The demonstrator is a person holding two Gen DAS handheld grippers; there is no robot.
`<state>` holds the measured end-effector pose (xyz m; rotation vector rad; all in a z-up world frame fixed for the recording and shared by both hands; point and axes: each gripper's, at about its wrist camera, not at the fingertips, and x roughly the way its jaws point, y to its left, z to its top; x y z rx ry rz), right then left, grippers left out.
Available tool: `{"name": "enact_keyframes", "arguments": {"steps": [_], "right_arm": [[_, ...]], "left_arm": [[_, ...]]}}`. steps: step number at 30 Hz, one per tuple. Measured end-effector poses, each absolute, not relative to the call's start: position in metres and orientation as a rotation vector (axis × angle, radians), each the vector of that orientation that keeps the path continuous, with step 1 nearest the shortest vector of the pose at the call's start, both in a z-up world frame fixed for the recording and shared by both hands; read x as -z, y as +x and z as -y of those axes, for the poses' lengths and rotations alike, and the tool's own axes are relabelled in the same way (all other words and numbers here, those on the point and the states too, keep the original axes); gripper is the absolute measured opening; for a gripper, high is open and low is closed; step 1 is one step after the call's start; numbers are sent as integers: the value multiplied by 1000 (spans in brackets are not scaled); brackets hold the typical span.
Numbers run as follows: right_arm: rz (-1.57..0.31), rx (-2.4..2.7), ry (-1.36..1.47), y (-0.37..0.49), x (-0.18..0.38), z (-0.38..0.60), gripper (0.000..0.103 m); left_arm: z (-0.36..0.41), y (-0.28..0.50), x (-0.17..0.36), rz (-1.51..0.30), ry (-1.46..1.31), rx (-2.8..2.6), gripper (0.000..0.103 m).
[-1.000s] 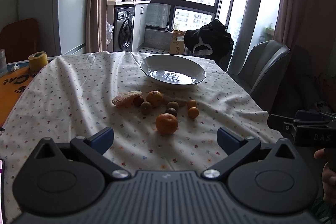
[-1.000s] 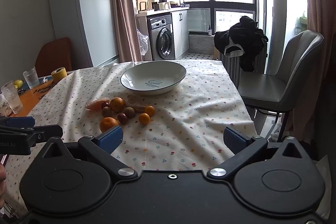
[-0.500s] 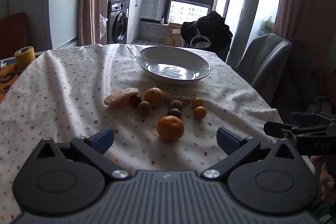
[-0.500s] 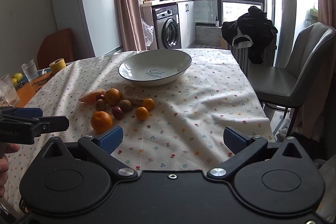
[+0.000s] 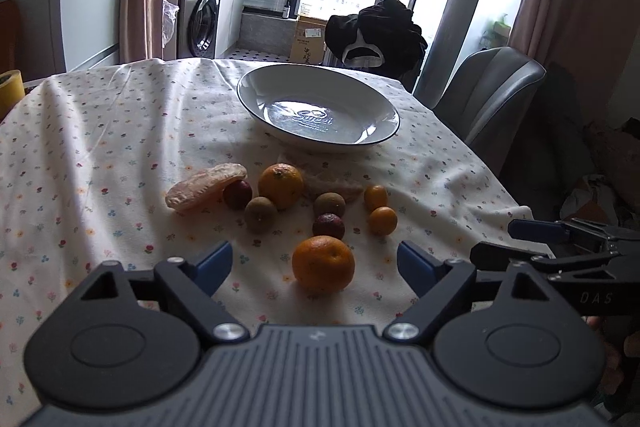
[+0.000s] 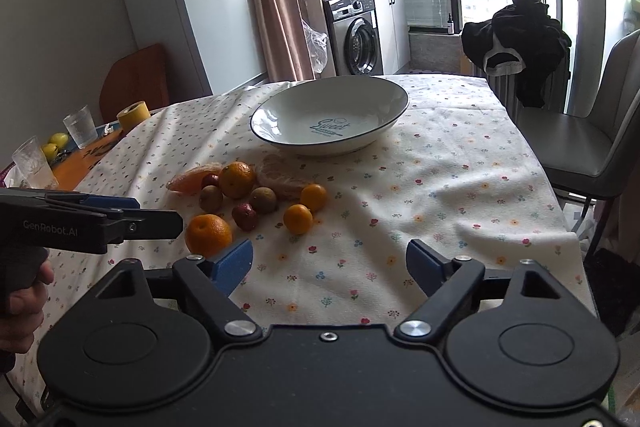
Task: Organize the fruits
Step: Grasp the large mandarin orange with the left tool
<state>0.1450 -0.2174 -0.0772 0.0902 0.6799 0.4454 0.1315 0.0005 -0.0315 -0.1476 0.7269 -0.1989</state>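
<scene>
A white bowl (image 5: 320,107) (image 6: 332,115) stands empty on the flowered tablecloth. In front of it lies a cluster of fruit: a large tangerine (image 5: 323,265) (image 6: 209,234) nearest me, a second orange (image 5: 281,183), two small kumquats (image 5: 382,220), brown and dark red small fruits (image 5: 328,225), and pale peeled segments (image 5: 206,183). My left gripper (image 5: 314,261) is open, its fingers either side of the large tangerine, just short of it. My right gripper (image 6: 330,261) is open and empty over bare cloth right of the fruit.
A grey chair (image 6: 600,131) stands at the table's right side. Glasses (image 6: 80,126), yellow tape (image 6: 134,115) and lemons (image 6: 56,143) sit at the far left. The table's right edge (image 5: 520,211) drops off close to the fruit.
Both grippers have moved forward and lower toward the fruit. The large tangerine now sits between the left gripper's open fingers. Nothing has been picked up.
</scene>
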Motion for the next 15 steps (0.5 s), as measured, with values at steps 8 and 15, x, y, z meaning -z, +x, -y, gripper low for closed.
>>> {"name": "enact_keyframes", "arguments": {"steps": [8, 15], "right_arm": [[-723, -460, 91, 174, 91, 212, 74], [-753, -477, 96, 193, 104, 205, 74]], "left_arm": [[4, 164, 45, -795, -146, 232, 70], [7, 185, 62, -852, -132, 237, 64]]}}
